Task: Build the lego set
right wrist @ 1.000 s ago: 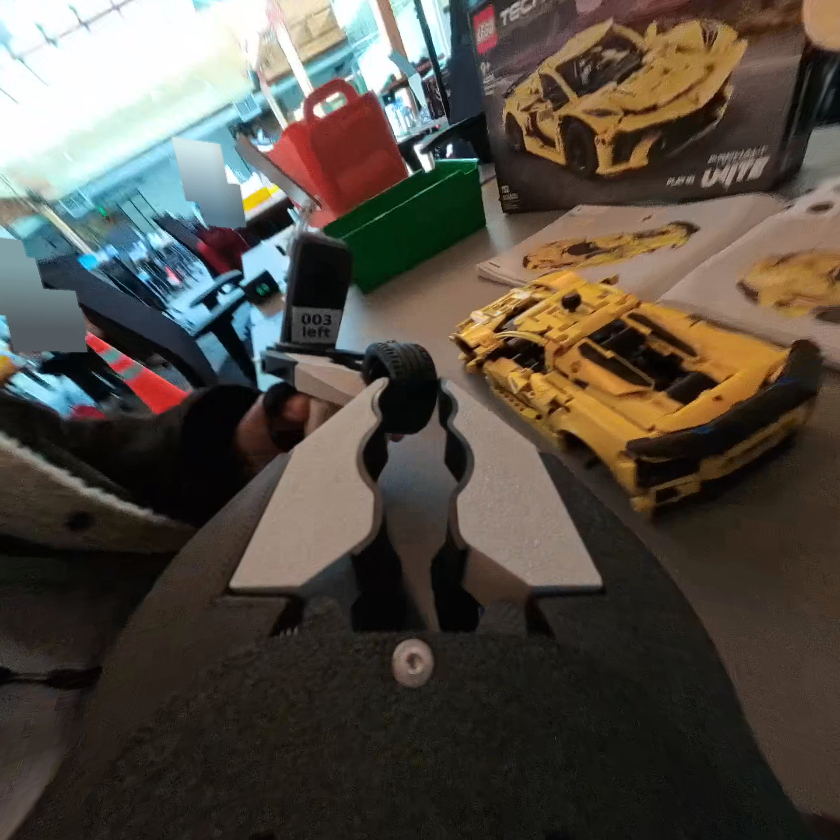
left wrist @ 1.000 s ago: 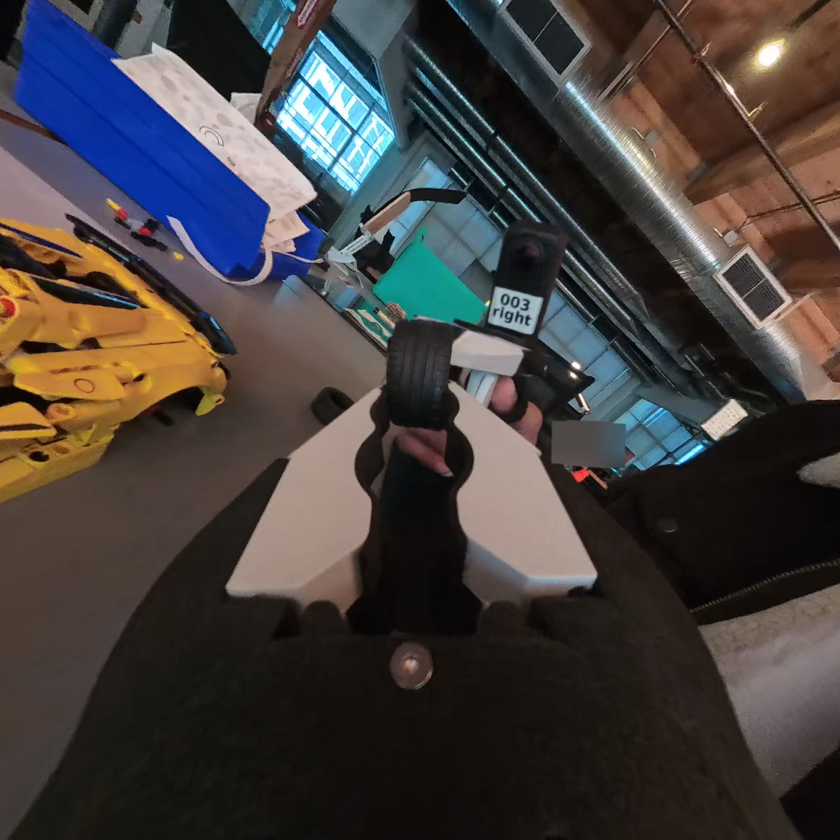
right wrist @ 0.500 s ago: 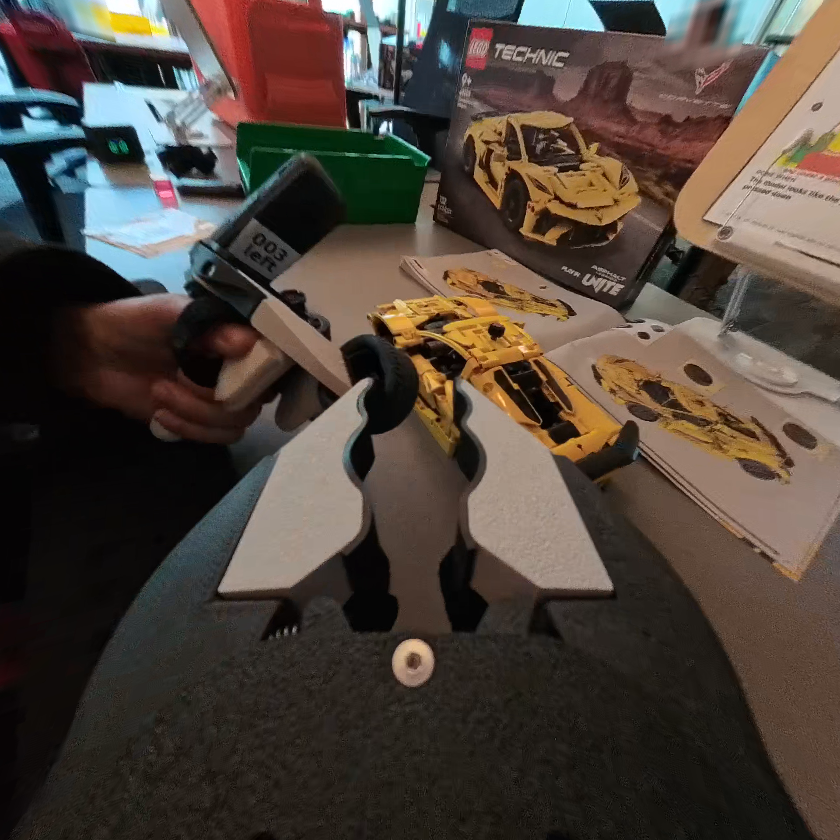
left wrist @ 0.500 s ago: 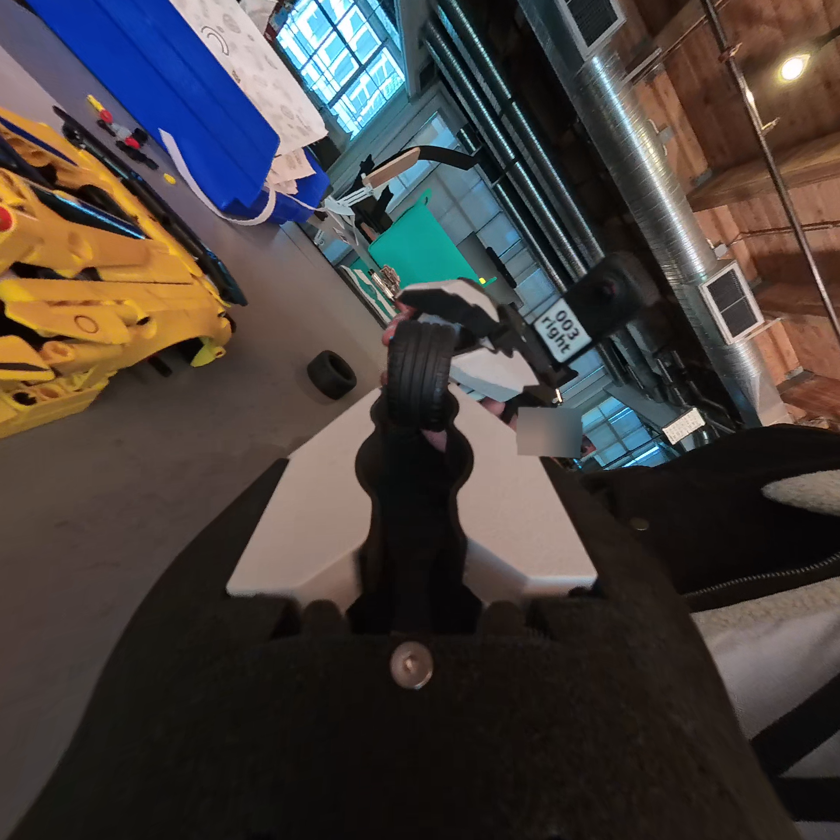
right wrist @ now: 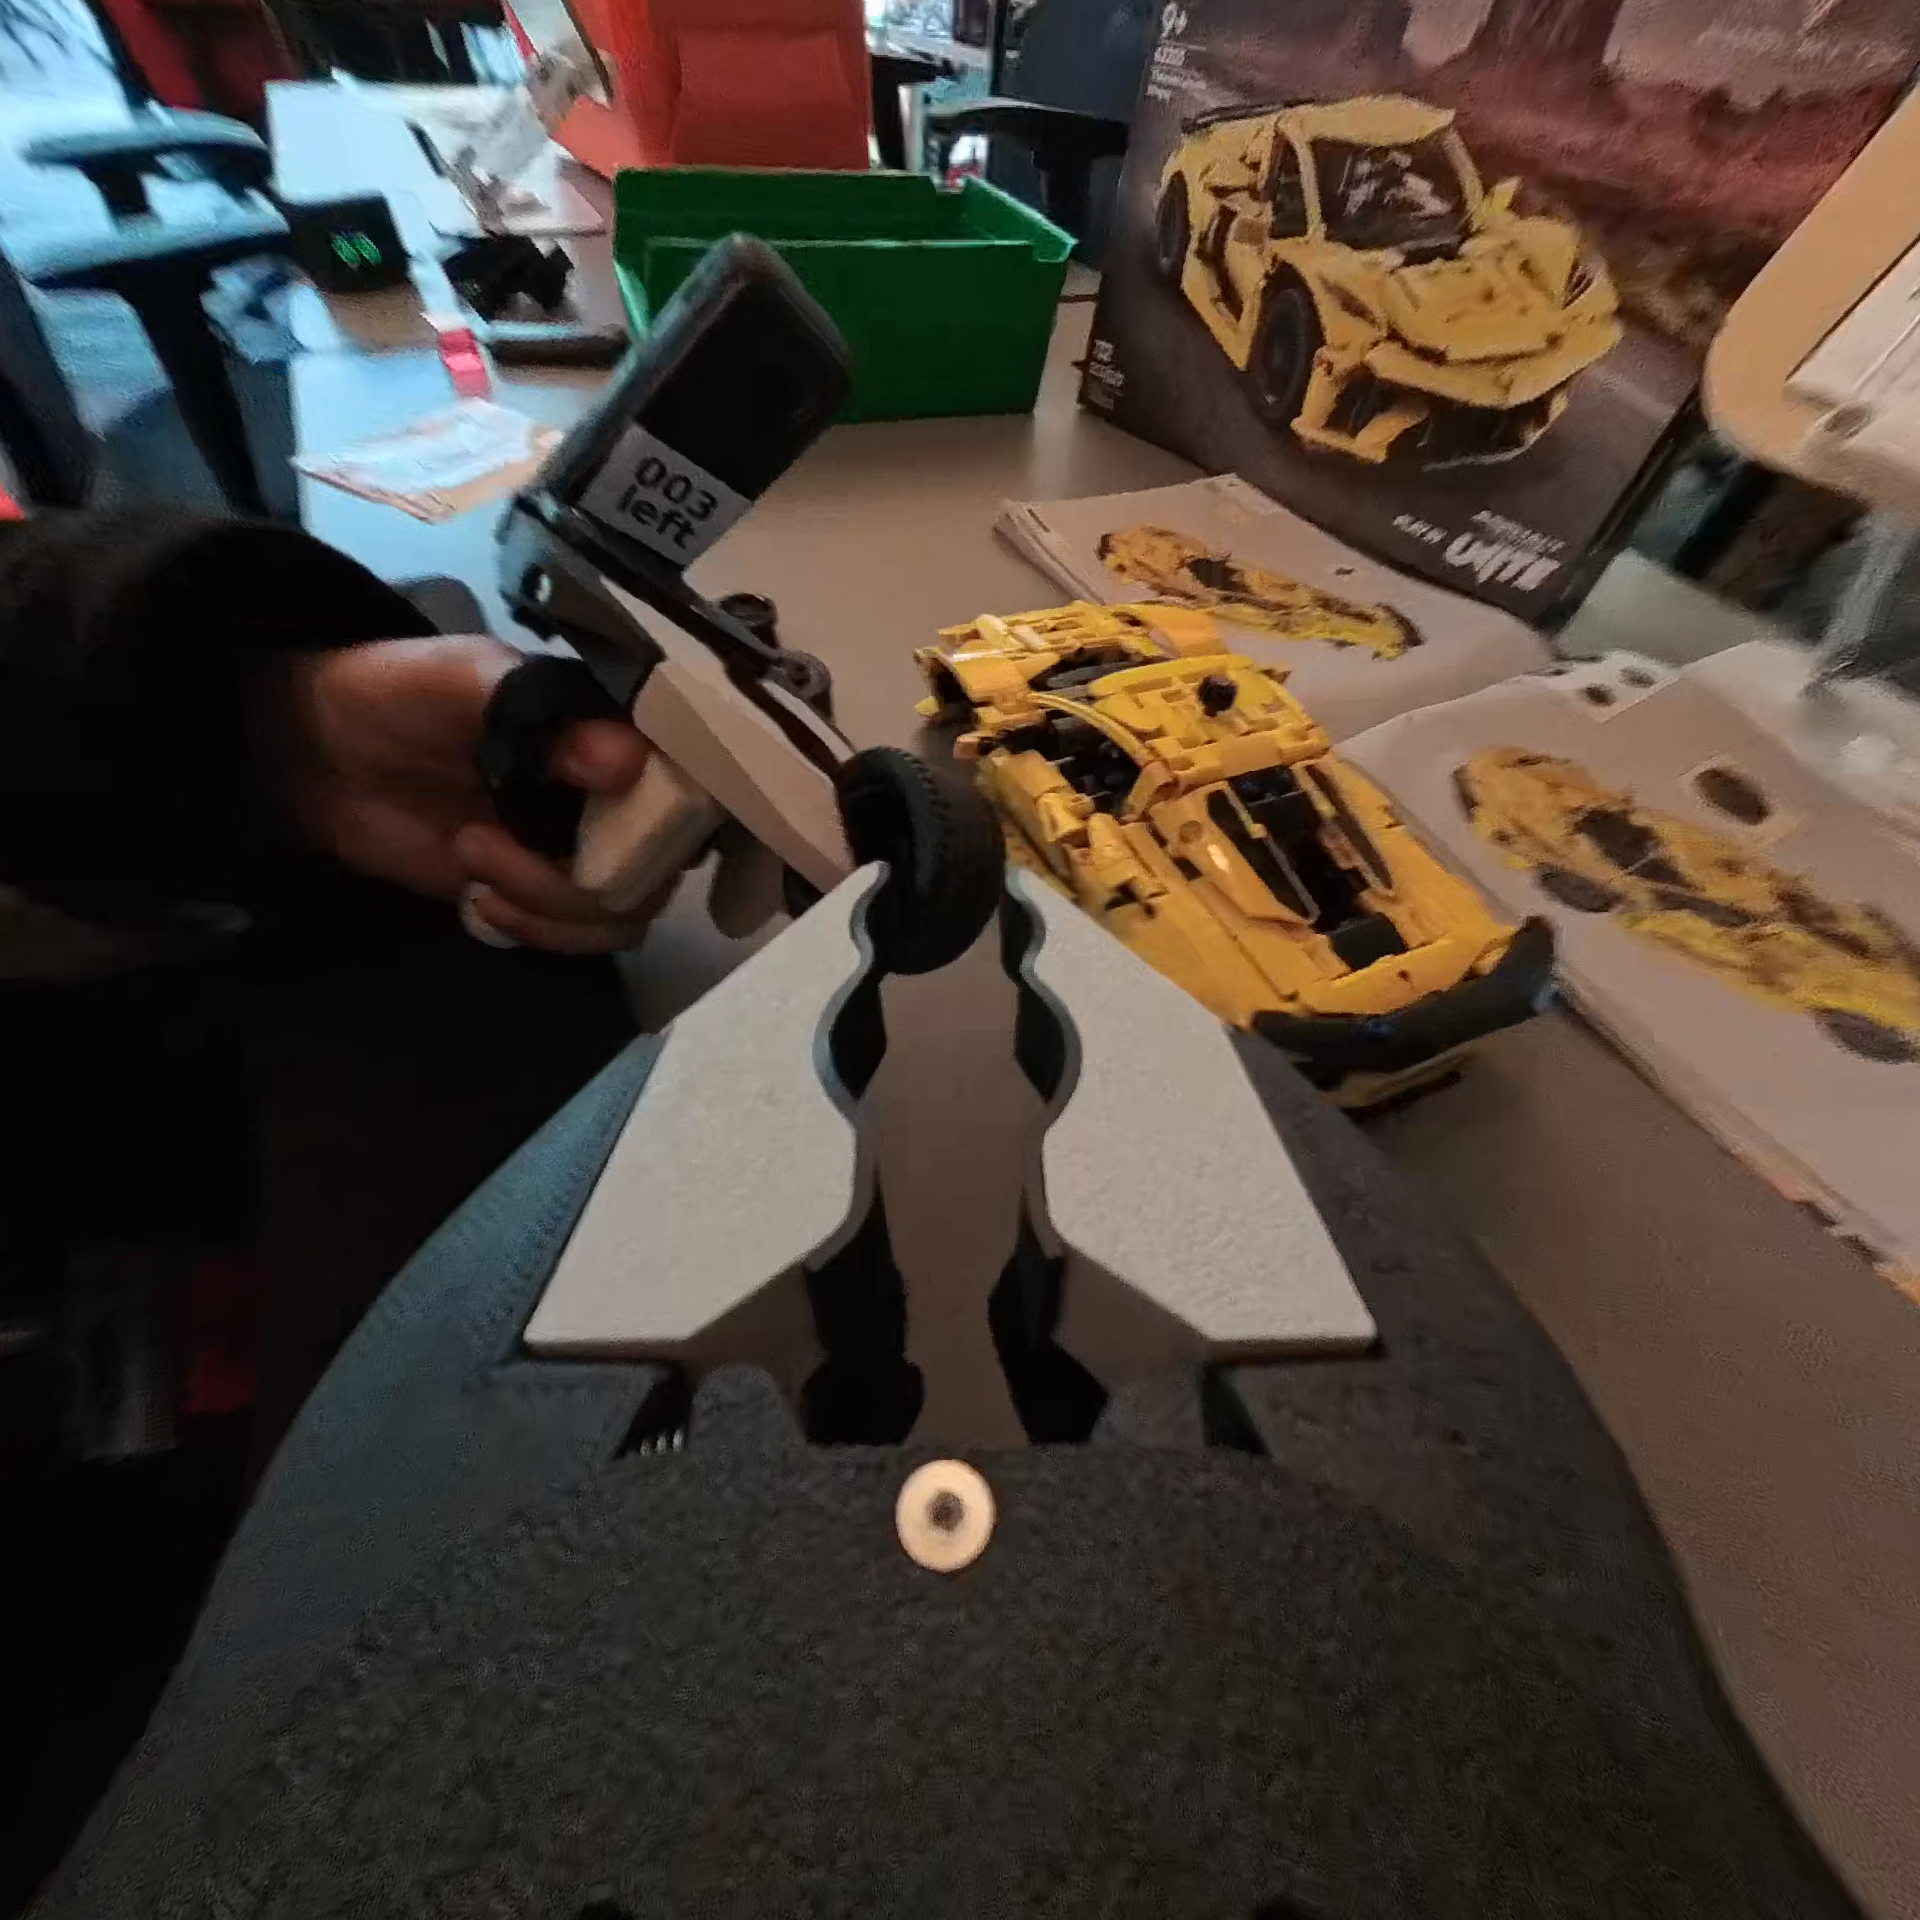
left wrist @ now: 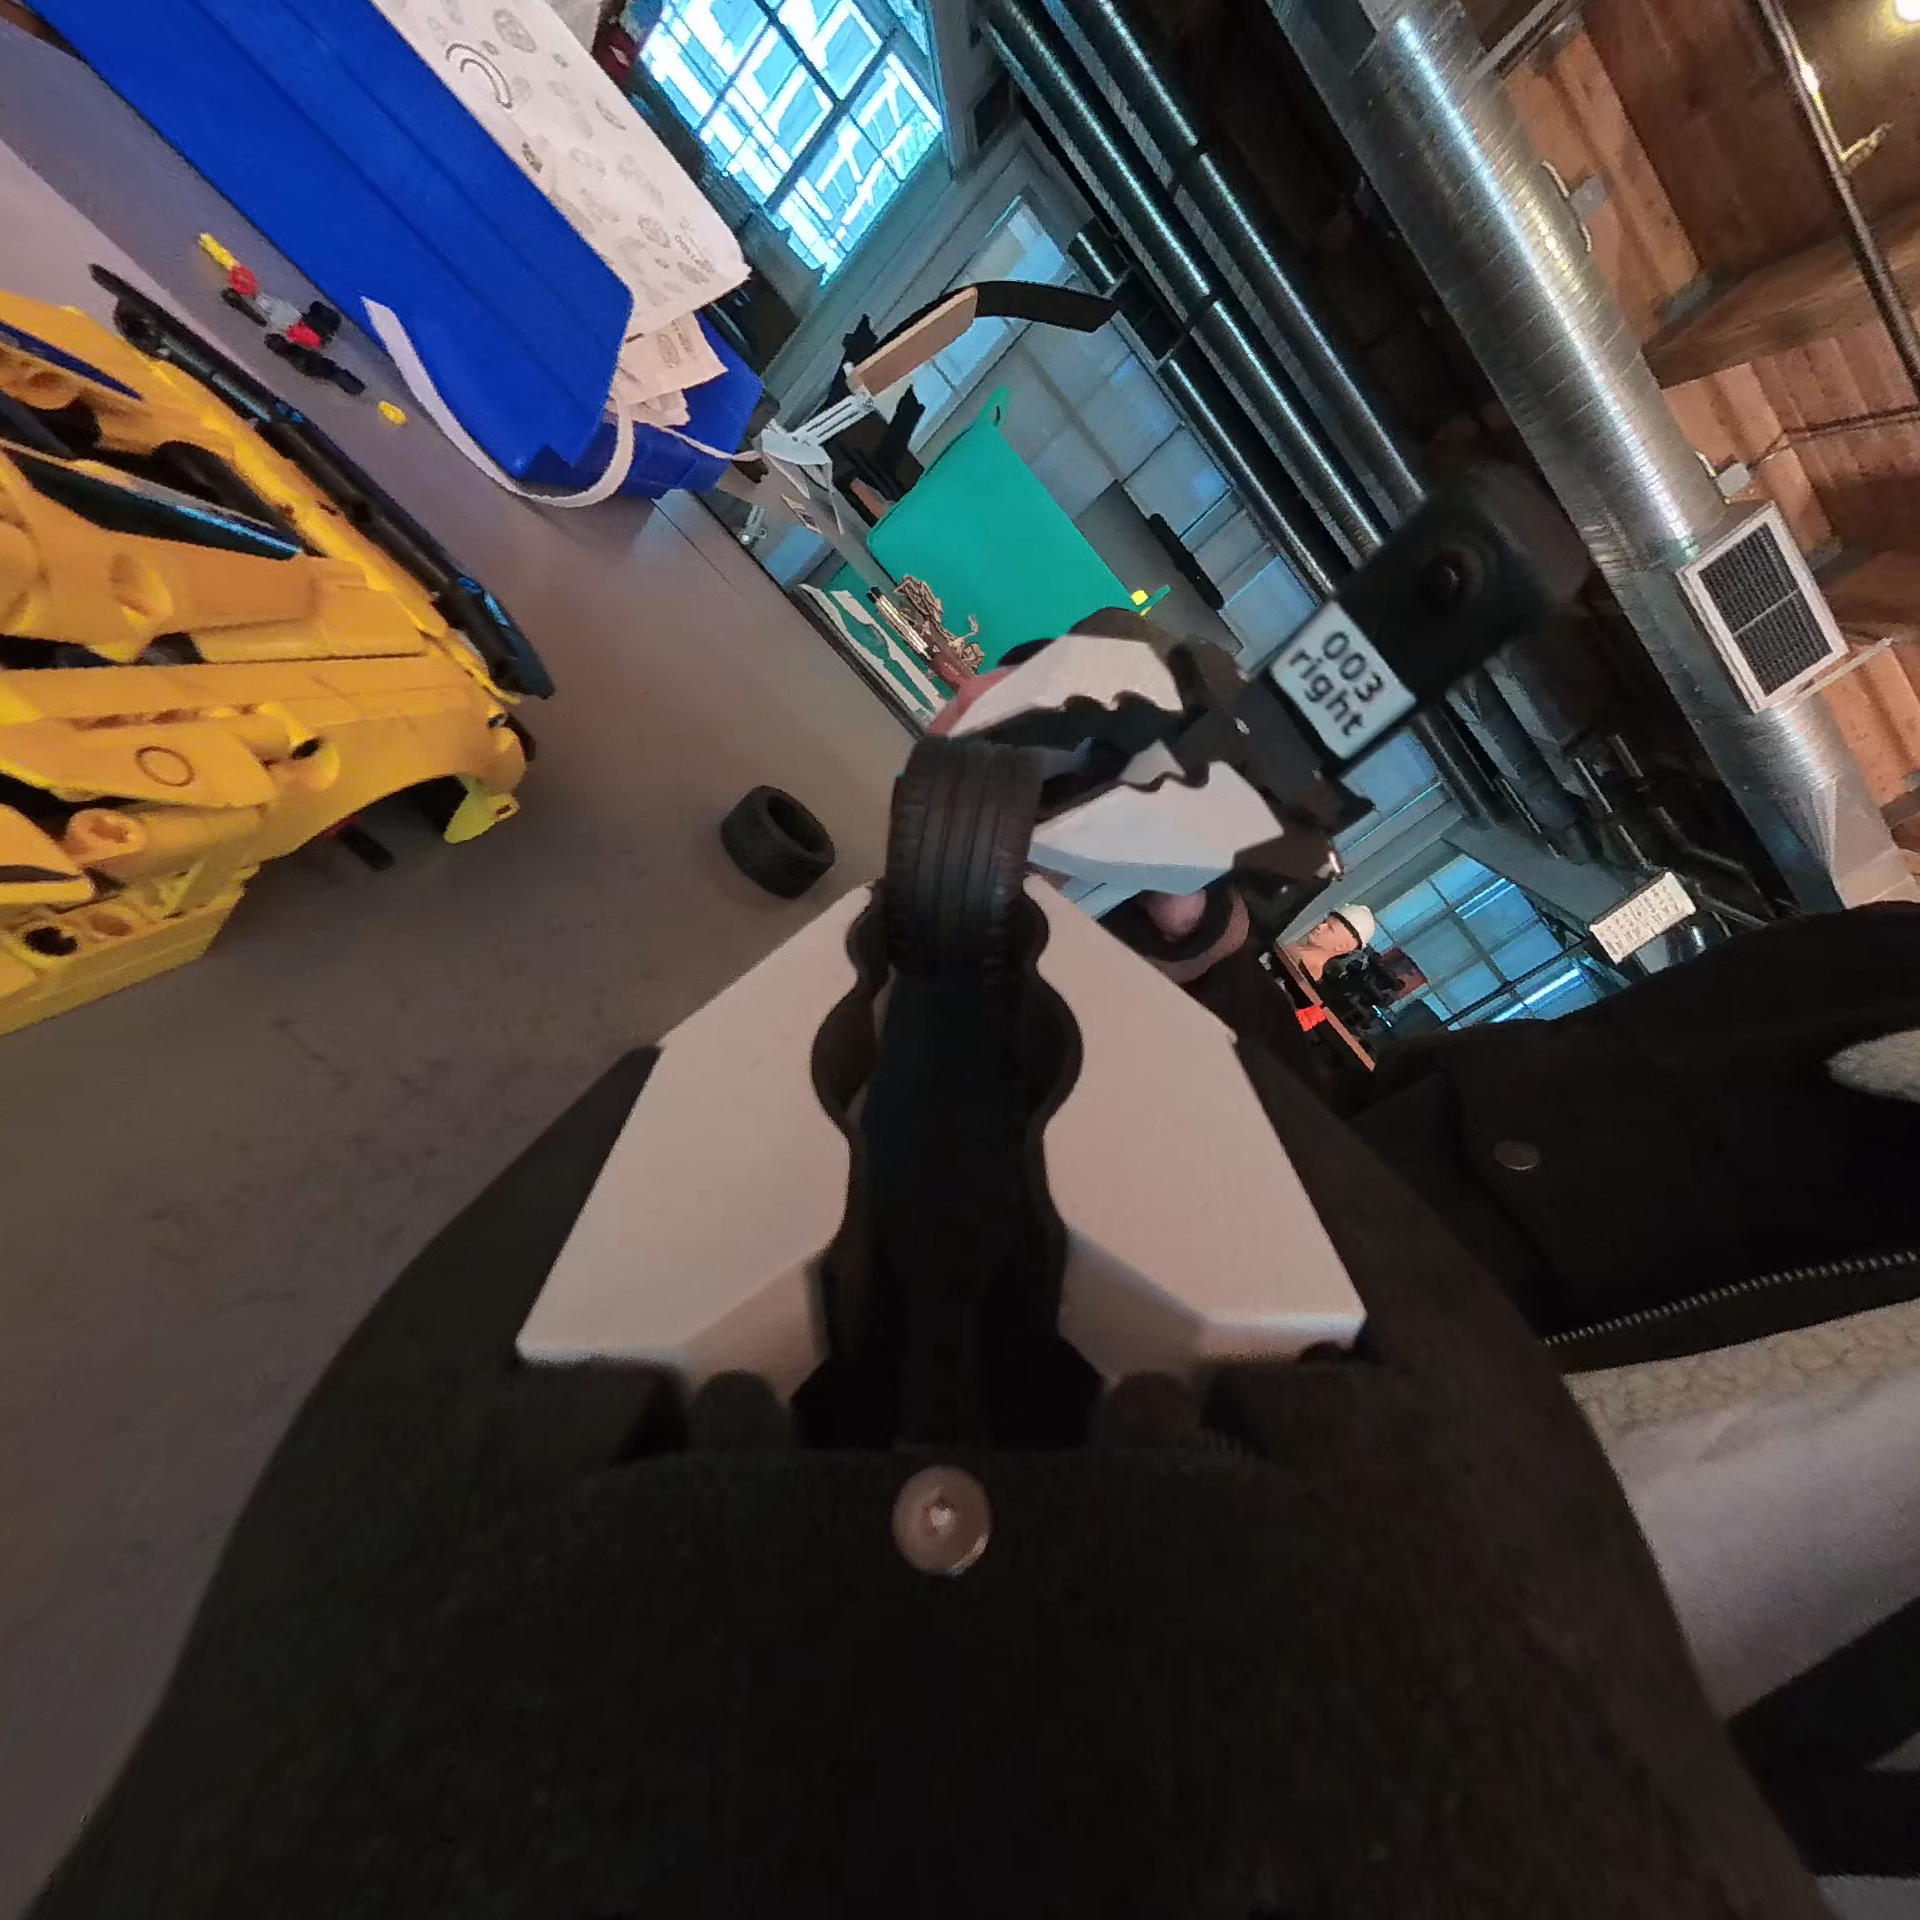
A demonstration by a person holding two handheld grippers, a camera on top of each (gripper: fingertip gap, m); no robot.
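A black wheel (left wrist: 961,831) is held up in the air between the fingertips of my left gripper (left wrist: 961,904), which is shut on its sides. My right gripper (right wrist: 940,883) meets it head-on, and its jaws are closed in on the same wheel (right wrist: 920,862). The right gripper also shows in the left wrist view (left wrist: 997,769), at the wheel's top. The left gripper (right wrist: 831,800) shows in a hand at the left of the right wrist view. The yellow Lego car (right wrist: 1195,831) stands on the grey table (right wrist: 1662,1403), with no wheels visible in its arches (left wrist: 208,727).
A loose black tyre (left wrist: 777,840) lies on the table near the car. Small loose parts (left wrist: 281,317) lie by a blue bin (left wrist: 364,239). The set's box (right wrist: 1403,291), a green bin (right wrist: 883,291) and open instruction booklets (right wrist: 1714,883) stand behind and right of the car. The grippers are tip to tip, or close to it.
The left gripper kept hold of the wheel. The right gripper swung round to face the car; its jaws stood wider half a second ago and have narrowed onto the wheel.
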